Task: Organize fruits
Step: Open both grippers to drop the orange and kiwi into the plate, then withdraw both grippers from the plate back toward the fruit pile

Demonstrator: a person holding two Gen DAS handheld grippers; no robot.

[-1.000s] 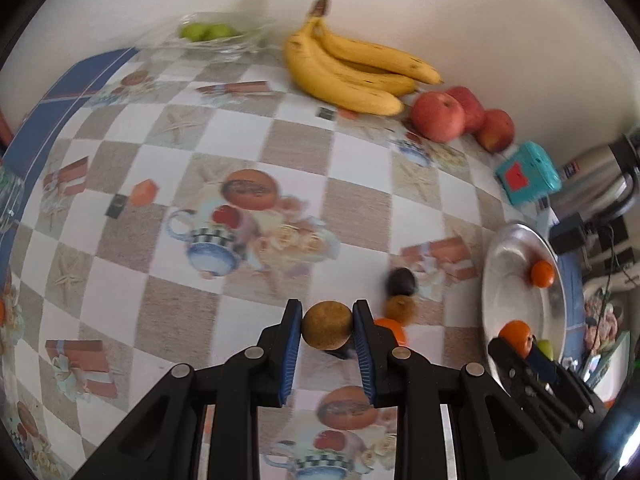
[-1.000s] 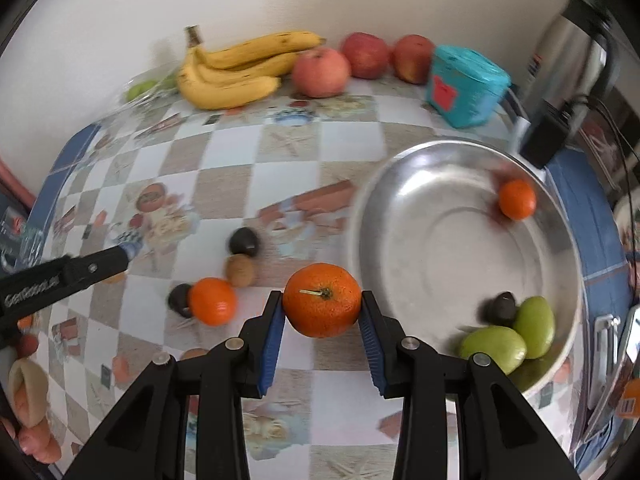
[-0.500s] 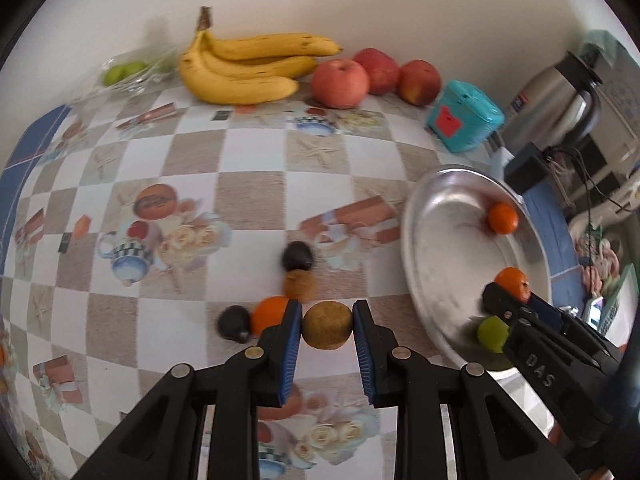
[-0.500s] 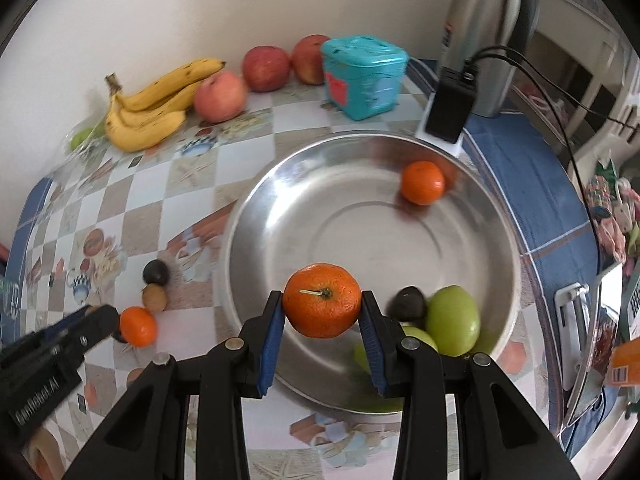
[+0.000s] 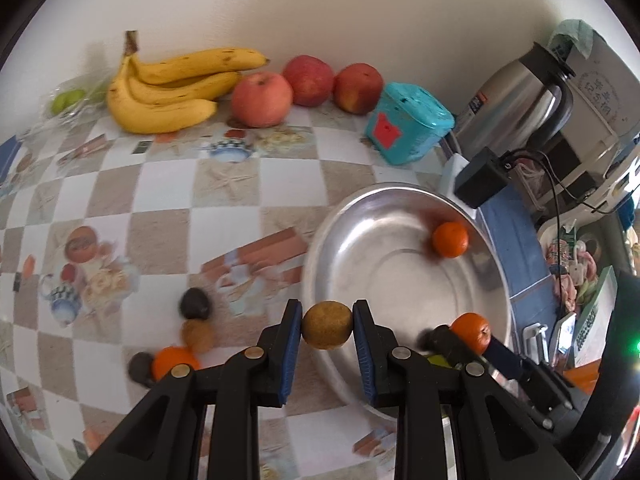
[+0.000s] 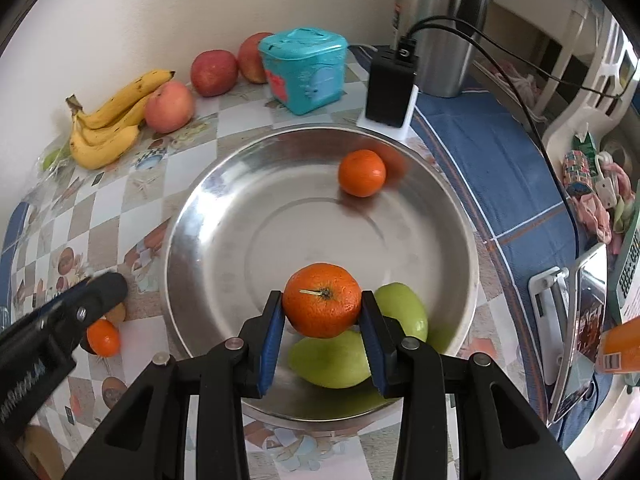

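Checkered vinyl printed with teapots and starfish covers your worktop [image 5: 224, 184], which runs back to a plain cream wall.

Your right claw [image 6: 322, 320] is pinching a stemmed orange tangerine [image 6: 322, 300] and hangs over the near part of the wide, shallow stainless steel basin [image 6: 200, 216] at the worktop's right side. Your left claw [image 5: 327, 330] is pinching a round brownish-green fruit [image 5: 327, 330] at the basin's left rim.

Lower the tangerine close to the metal before you spread the fingers, or it may roll or bounce on the curved wall. Aim for the bare middle, not onto the two green mangoes [image 6: 332, 360] just under the claw. Let one claw release and pull clear before the other comes in, since they are near each other. A second small tangerine [image 6: 362, 173] already sits at the basin's far side.

Left of the basin, another tangerine [image 5: 174, 362] and a few small dark and brown fruits [image 5: 195, 304] wait on the cloth. Along the back edge lie yellow bananas [image 5: 168, 92] and three red apples [image 5: 262, 98], beside a teal plastic box [image 5: 408, 124]. At the back right corner stands a steel kettle [image 5: 516, 92]; the characters on the grey appliance [image 5: 600, 96] behind it are too small to read.
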